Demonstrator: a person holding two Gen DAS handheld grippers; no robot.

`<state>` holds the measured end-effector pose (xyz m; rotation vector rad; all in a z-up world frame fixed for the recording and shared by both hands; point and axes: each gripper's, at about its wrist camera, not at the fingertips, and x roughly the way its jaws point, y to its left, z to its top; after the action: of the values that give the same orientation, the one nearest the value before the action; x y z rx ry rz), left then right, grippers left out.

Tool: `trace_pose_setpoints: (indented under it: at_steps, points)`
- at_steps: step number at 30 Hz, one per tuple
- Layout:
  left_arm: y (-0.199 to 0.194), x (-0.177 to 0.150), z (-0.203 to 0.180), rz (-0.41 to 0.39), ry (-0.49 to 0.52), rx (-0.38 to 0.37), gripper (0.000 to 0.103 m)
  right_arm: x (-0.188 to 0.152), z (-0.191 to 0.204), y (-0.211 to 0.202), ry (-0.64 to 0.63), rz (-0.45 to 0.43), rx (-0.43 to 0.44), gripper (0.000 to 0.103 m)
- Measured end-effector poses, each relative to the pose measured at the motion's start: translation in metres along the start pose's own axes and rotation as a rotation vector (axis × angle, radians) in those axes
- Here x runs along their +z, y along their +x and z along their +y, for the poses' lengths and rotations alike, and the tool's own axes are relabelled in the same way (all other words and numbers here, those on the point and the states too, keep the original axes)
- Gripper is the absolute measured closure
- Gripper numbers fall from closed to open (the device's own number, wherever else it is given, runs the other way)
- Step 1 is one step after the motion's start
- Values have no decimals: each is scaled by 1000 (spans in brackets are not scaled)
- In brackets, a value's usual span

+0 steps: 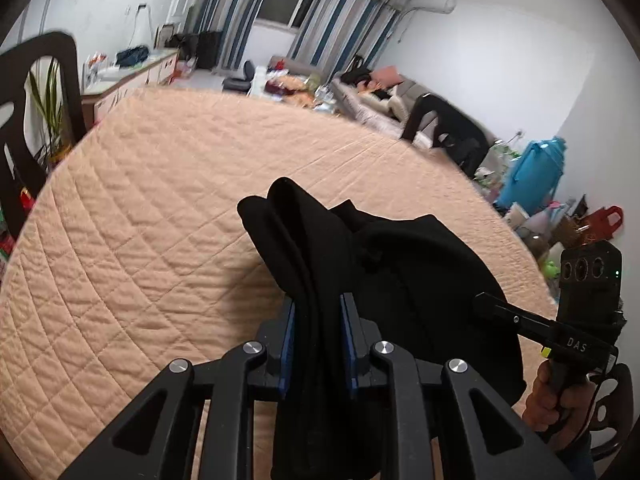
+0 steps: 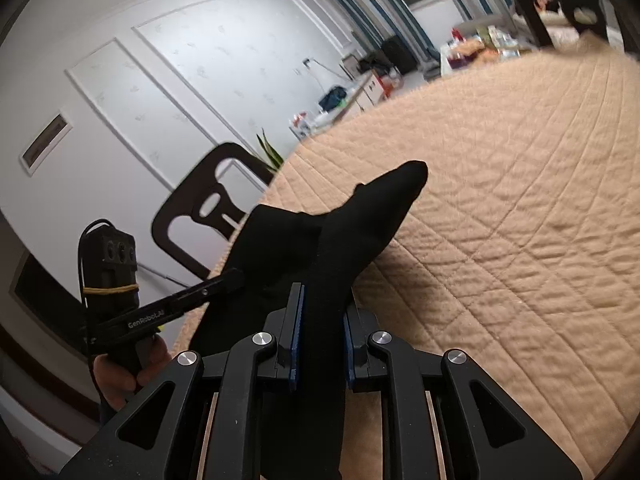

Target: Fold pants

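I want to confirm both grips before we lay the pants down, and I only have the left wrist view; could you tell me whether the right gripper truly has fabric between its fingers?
Observer: Yes. In the right wrist view the right gripper is shut on a band of the black pants, which runs between its blue pads.
Operator: Thank you. Is there anything on the quilt ahead of that gripper?
Observer: The peach quilt ahead of it shows no other item, only its stitching.
Operator: And what lies beyond the left gripper on that side?
Observer: A dark chair stands at the quilt's edge, past the left gripper.
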<state>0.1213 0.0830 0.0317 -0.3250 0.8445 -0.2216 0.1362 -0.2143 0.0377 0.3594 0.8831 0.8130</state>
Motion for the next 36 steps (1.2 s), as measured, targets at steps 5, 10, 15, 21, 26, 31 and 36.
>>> trace_pose_setpoints:
  at_steps: [5,10,15,21,26,31,36]
  points:
    - [14,-18,34,24,-82,-40,67,-17,-33,16,49,74,-79,80]
    - [-7,-28,23,-12,-55,14,72,-23,-16,-11,-45,32,-211,77]
    - [-49,-54,-13,-85,69,-14,71,-44,29,-32,-252,14,-225,77]
    - [-34,-75,-24,-49,149,37,72,-71,34,-14,-356,118,-264,78]
    - [-35,-59,-26,-37,145,62,72,-48,35,-17,-339,88,-259,78]
    - [-12,-10,-32,-52,170,128,72,-1,26,5,-291,31,-264,78]
    - [44,27,-14,-7,148,236,71,26,8,44,-272,82,-289,78]
